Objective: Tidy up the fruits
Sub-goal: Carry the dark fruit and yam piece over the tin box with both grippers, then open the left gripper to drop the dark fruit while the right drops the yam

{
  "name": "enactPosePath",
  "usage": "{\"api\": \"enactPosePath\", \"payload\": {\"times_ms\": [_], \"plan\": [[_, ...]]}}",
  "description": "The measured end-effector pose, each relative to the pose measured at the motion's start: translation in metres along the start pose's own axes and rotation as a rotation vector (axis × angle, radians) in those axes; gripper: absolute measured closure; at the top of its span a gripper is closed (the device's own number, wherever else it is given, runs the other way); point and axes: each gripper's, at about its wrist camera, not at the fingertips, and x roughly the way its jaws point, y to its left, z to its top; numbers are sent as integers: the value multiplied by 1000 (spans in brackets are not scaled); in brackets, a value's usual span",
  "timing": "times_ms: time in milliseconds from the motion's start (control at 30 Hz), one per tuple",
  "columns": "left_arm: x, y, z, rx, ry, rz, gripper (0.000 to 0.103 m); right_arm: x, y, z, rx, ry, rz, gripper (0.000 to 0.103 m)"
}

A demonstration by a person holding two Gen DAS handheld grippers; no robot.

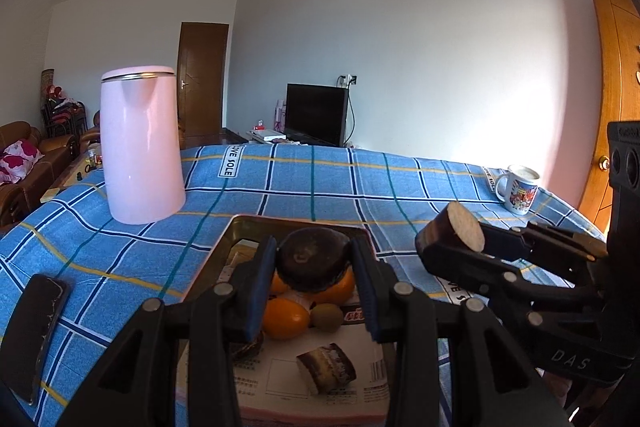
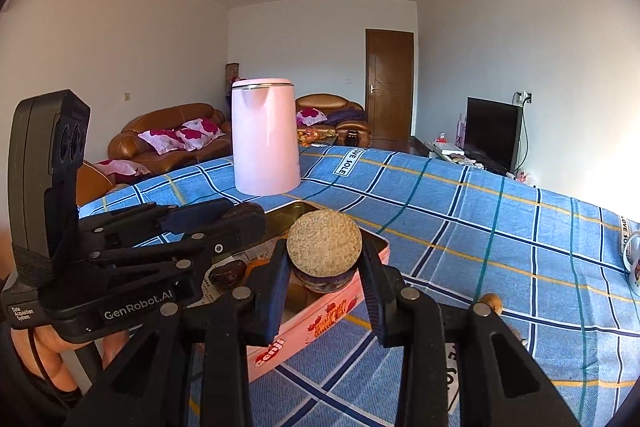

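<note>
My left gripper (image 1: 314, 247) is shut on a dark brown round piece (image 1: 312, 261), held above the pink tin box (image 2: 320, 327). Inside the box lie two oranges (image 1: 286, 319), a kiwi (image 1: 327, 315) and a cut dark-skinned chunk (image 1: 326, 367) on printed paper. My right gripper (image 2: 325, 251) is shut on a dark-skinned chunk with a pale round cut face (image 2: 324, 245), over the box's right side. In the left wrist view the right gripper (image 1: 452, 239) holds that chunk (image 1: 464, 229) just right of the box. The left gripper (image 2: 244, 217) shows at the left of the right wrist view.
A tall pink kettle (image 1: 140, 147) stands on the blue checked tablecloth (image 1: 320, 183) behind the box to the left. A printed mug (image 1: 518, 193) sits near the far right edge. A flat black object (image 1: 34, 335) lies at the near left.
</note>
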Motion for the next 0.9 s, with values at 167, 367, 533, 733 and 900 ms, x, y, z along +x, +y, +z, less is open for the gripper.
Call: {"api": "enactPosePath", "payload": {"times_ms": [167, 367, 533, 733, 900], "plan": [[9, 14, 1, -15, 34, 19, 63, 16, 10, 2, -12, 29, 21, 67], [18, 25, 2, -29, 69, 27, 63, 35, 17, 3, -29, 67, 31, 67], [26, 33, 1, -43, 103, 27, 63, 48, 22, 3, -37, 109, 32, 67], [33, 40, 0, -49, 132, 35, 63, 61, 28, 3, -51, 146, 37, 67], [36, 44, 0, -57, 153, 30, 63, 66, 31, 0, -56, 170, 43, 67]]}}
